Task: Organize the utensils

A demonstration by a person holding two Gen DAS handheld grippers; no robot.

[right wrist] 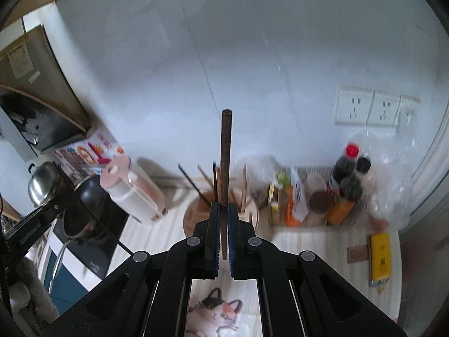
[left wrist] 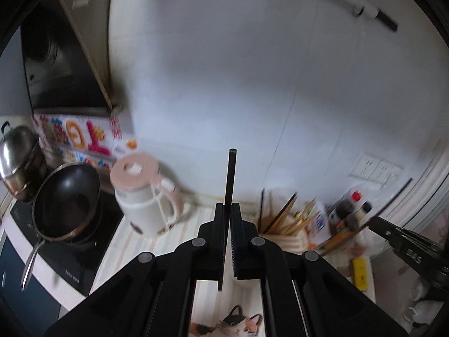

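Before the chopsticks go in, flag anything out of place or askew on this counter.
Nothing spilled or broken. The utensil holder stands upright; its chopsticks lean at mixed angles. Each gripper, left and right, pinches one upright chopstick: black, brown.

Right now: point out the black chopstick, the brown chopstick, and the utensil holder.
black chopstick [left wrist: 230,179], left wrist view, on its upper shaft above the left gripper.
brown chopstick [right wrist: 225,154], right wrist view, on its mid shaft above the right gripper.
utensil holder [right wrist: 190,216], right wrist view, on its left rim.
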